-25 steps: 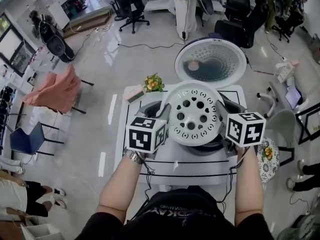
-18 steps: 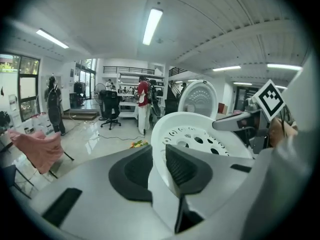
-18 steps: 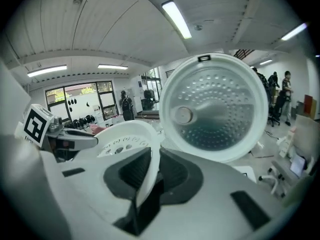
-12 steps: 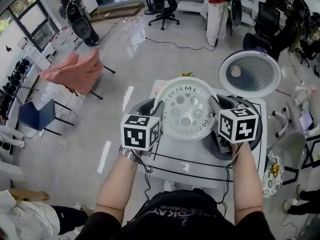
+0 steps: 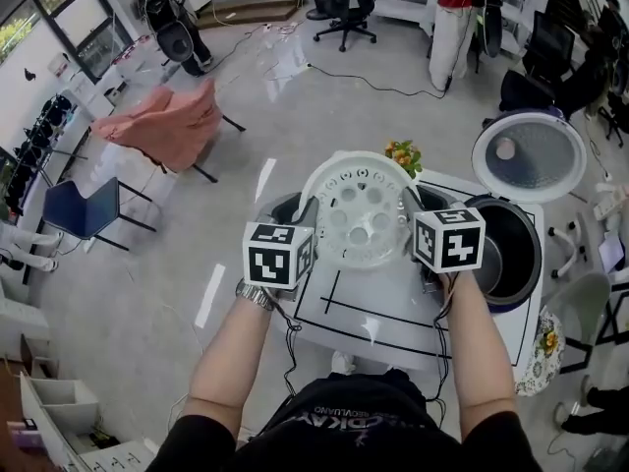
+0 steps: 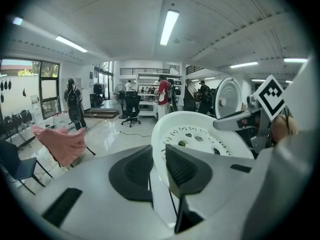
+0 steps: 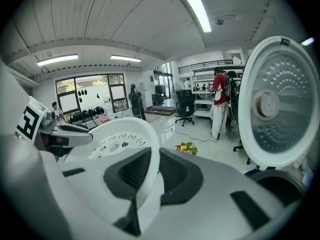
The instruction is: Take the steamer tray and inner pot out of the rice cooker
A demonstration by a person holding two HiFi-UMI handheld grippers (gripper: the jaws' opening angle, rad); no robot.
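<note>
left gripper [image 6: 157,169] and right gripper [image 7: 150,176] clamp opposite rims of the steamer tray [image 5: 359,214], balancing it clear of the rice cooker [image 5: 531,273].

Left tool [image 6: 159,156], right tool [image 7: 155,166]: both clamped.

This is a big open lab or workshop-style office, not a home. Above the jaws of the left gripper [image 6: 159,159] run long ceiling strip lights [image 6: 169,26]. Far ahead of them are white shelving [image 6: 145,104], a railed upper gallery [image 6: 142,71] and standing people [image 6: 162,96]. Left of those jaws are tall windows [image 6: 47,84] and a pink cloth [image 6: 60,141] draped over a chair. The glossy pale floor [image 5: 265,116] carries a loose cable [image 5: 373,85] and swivel office chairs [image 5: 344,13]. Below the jaws, black tape lines [image 5: 331,291] mark a small white table [image 5: 383,298].
</note>
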